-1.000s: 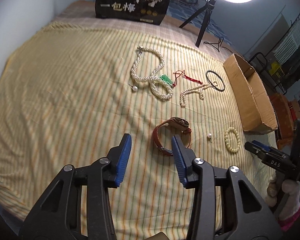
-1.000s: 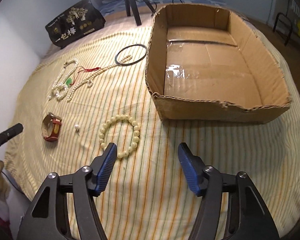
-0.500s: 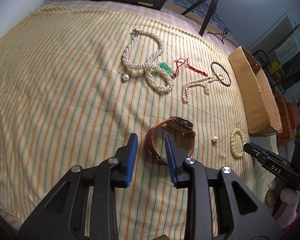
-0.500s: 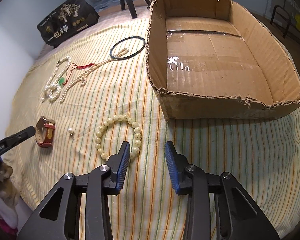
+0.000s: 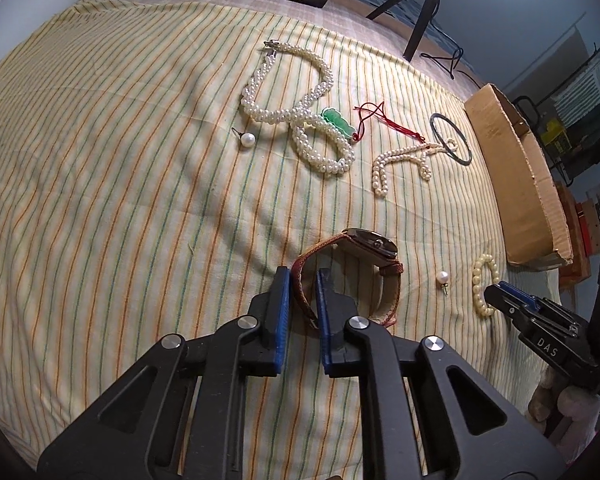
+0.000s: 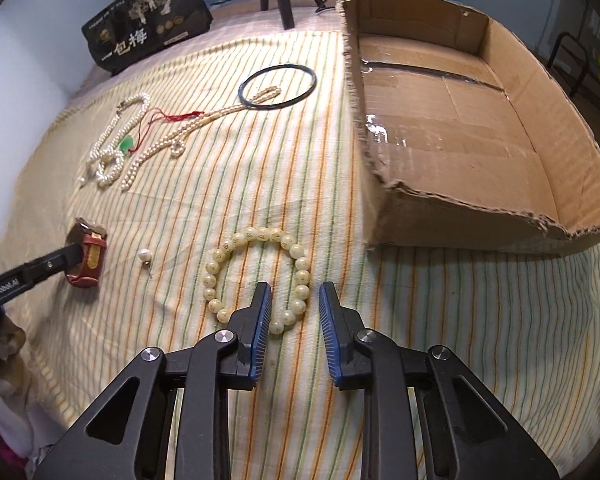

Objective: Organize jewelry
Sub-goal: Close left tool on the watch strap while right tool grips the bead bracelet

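Your left gripper (image 5: 302, 276) has its fingers drawn in on either side of the red strap of the watch (image 5: 370, 240), which sits on the striped cloth (image 5: 120, 200); they appear to pinch it, though contact is hard to confirm. Your right gripper (image 6: 294, 292) holds its fingers apart, straddling the near arc of the cream bead bracelet (image 6: 256, 276). The cardboard box (image 6: 580, 184) stands just beyond, to the right.
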Demonstrator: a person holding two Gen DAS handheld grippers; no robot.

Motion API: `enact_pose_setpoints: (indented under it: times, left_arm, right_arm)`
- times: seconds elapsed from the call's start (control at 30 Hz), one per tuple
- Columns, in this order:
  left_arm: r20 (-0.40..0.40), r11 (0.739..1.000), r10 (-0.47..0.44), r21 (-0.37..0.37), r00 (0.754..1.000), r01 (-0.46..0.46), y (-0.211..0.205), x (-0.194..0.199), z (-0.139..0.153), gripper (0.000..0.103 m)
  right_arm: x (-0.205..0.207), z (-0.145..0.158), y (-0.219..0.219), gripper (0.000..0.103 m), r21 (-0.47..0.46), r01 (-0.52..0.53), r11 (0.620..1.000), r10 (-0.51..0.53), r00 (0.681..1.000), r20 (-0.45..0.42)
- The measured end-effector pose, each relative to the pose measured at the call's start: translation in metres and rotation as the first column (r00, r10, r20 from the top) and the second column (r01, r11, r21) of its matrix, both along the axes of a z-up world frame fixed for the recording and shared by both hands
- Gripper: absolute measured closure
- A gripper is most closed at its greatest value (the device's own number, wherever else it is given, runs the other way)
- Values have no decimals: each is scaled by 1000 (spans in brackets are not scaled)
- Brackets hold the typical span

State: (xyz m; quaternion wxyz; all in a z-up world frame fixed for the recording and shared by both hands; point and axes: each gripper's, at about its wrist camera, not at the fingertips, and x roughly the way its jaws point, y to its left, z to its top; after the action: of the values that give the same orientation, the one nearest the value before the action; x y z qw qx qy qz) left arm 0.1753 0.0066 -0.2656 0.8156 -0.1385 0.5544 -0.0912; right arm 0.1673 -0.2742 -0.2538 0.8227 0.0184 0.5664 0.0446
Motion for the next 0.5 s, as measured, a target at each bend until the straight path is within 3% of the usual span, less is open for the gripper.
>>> enact_pose_setpoints:
  times: [0.13, 0.5]
  left_arm:
    - [6, 1000, 2, 10, 1000, -2, -3, 3, 0, 96]
    - [52, 999, -2, 34, 999, 0, -2, -10, 14, 98]
  right_arm:
    - [2, -2, 9, 96, -31, -21, 999, 21, 1000, 11]
    - [-14, 17, 16, 97, -5, -50, 999, 50, 996, 72]
